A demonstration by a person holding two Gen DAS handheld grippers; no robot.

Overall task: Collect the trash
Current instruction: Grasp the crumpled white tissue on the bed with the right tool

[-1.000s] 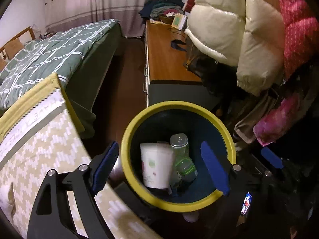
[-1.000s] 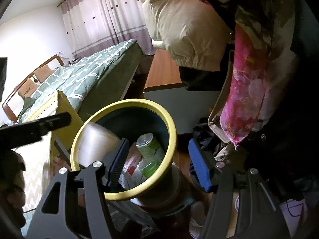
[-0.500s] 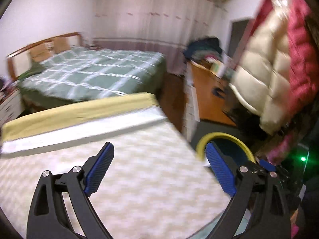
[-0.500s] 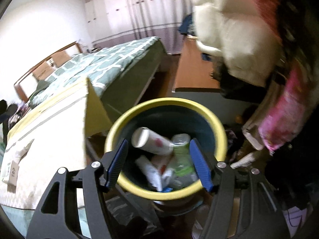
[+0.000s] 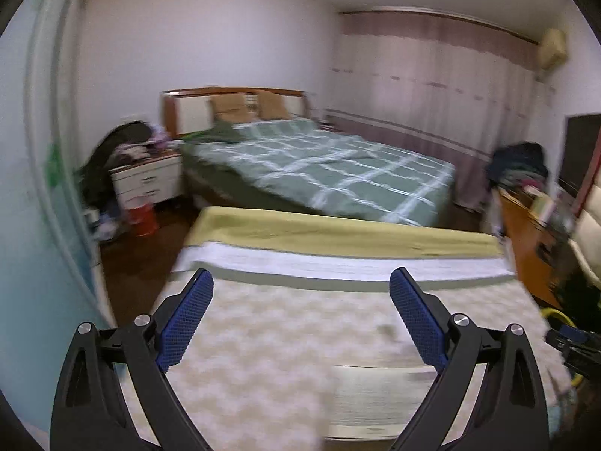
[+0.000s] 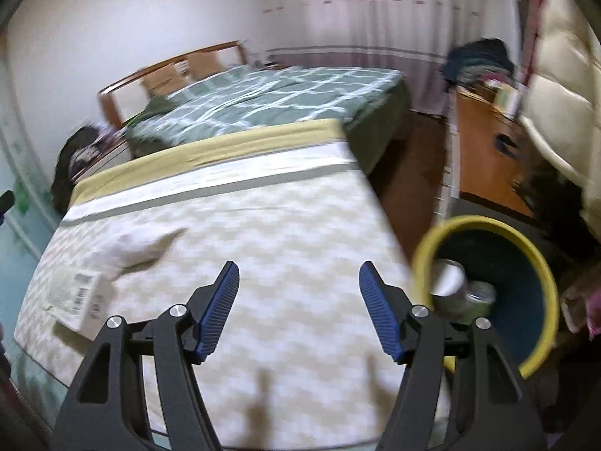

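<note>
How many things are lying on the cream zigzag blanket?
2 in the right wrist view: a flat white packet with a barcode near the blanket's left edge, and a crumpled white tissue just beyond it. Blur may hide smaller bits.

The patterned tabletop (image 6: 285,233) lies broad and bare ahead, open to a gripper except at its left edge, where a flat labelled packet (image 6: 77,297) and a crumpled white wrapper (image 6: 135,246) lie. At its right corner, the yellow-rimmed bin (image 6: 488,225) stands close, hemmed by hanging coats (image 6: 563,86).
</note>
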